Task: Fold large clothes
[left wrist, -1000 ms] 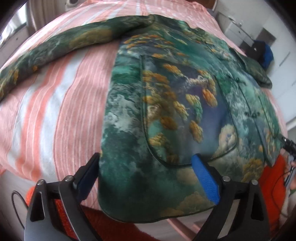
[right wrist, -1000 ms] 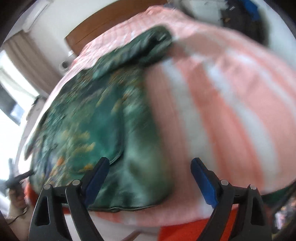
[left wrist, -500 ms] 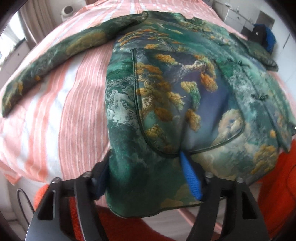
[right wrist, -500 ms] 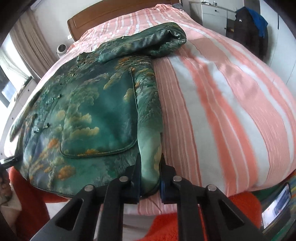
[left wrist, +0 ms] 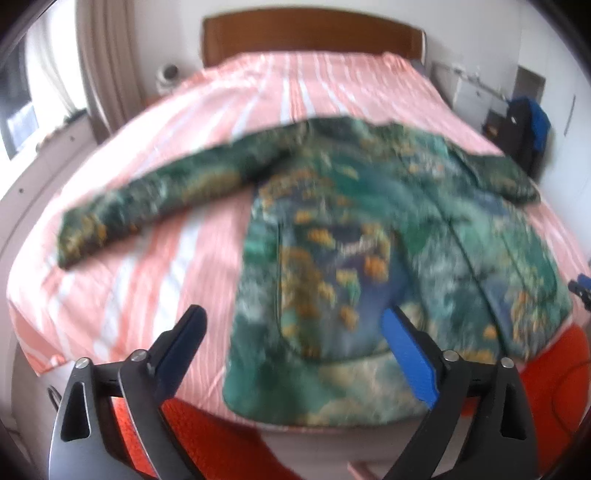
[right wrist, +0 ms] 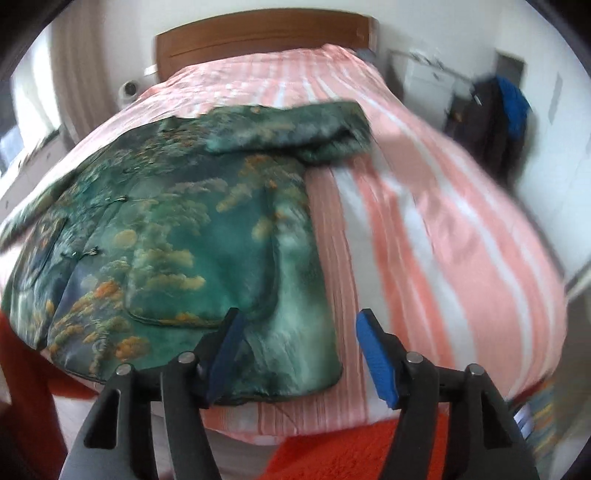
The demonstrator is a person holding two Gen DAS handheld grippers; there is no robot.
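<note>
The work surface is a bed [left wrist: 122, 229] covered with a pink-and-white striped spread, with a brown wooden headboard [left wrist: 314, 35] at the top centre of the frame and a white wall behind it.

My left gripper [left wrist: 295, 350] occupies the lower centre of the left wrist view. Its blue-padded jaws are spread wide and hold nothing. Beyond it lies the green brocade jacket [left wrist: 388, 251], spread flat on the spread, hem toward the lower edge of the frame. One sleeve [left wrist: 166, 199] extends across the stripes toward the left of the frame. This view is motion-blurred, so I cannot tell whether the pads touch the fabric.

My right gripper [right wrist: 299, 354] sits at the lower centre of the right wrist view, jaws parted and empty, straddling the near right corner of the jacket [right wrist: 177, 236] hem. The other sleeve [right wrist: 295, 133] lies folded across the jacket's top edge, upper centre of the frame.

An orange rug [right wrist: 343, 450] fills the bottom edge below the bed. A white cabinet [left wrist: 476, 92] and a dark-and-blue bag [left wrist: 528, 129] stand at the upper right.
</note>
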